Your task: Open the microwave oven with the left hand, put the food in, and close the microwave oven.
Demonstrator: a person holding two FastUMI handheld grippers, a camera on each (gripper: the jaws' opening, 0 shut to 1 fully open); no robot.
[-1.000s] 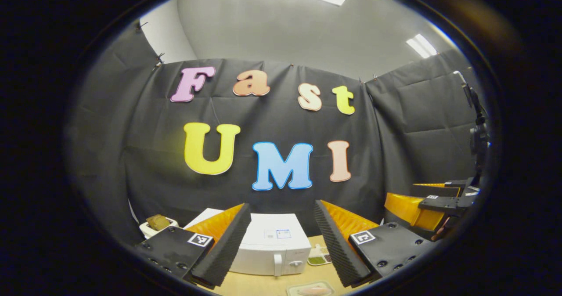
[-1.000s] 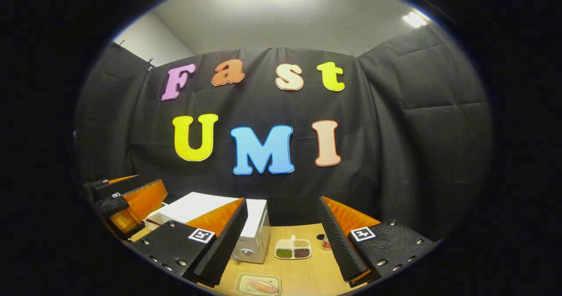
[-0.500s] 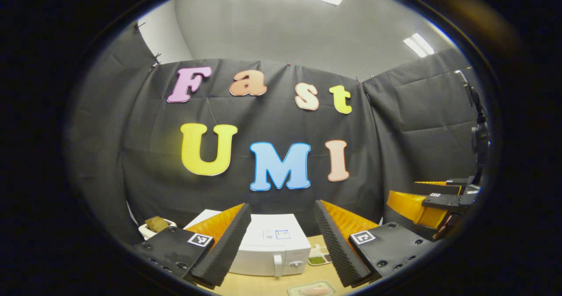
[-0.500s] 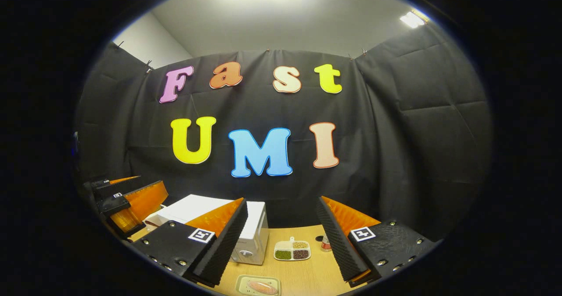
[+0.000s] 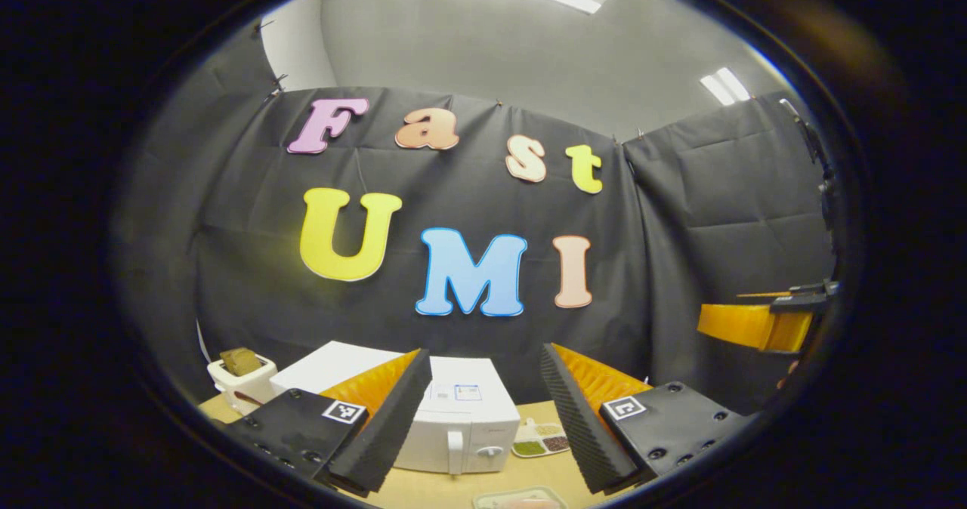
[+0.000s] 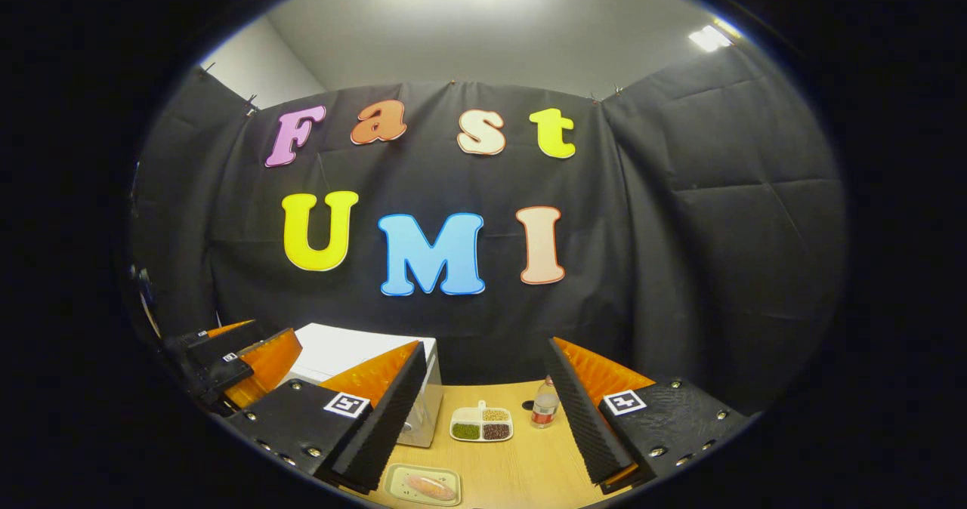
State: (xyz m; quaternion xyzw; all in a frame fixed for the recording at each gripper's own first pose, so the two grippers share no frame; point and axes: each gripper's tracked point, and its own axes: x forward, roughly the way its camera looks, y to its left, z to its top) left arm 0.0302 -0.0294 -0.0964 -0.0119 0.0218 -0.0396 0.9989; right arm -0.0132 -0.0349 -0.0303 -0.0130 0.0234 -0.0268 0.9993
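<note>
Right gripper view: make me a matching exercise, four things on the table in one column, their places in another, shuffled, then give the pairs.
Things:
1. microwave
2. divided dish
3. bottle
4. food tray

Places:
A. nearest the camera, at the front of the table
B. at the left, white, door shut
C. just right of the divided dish
D. mid-table, between microwave and bottle

Pairs: 1-B, 2-D, 3-C, 4-A

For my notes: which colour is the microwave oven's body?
White; the microwave oven shows best in the left gripper view, door and handle facing the camera.
</note>
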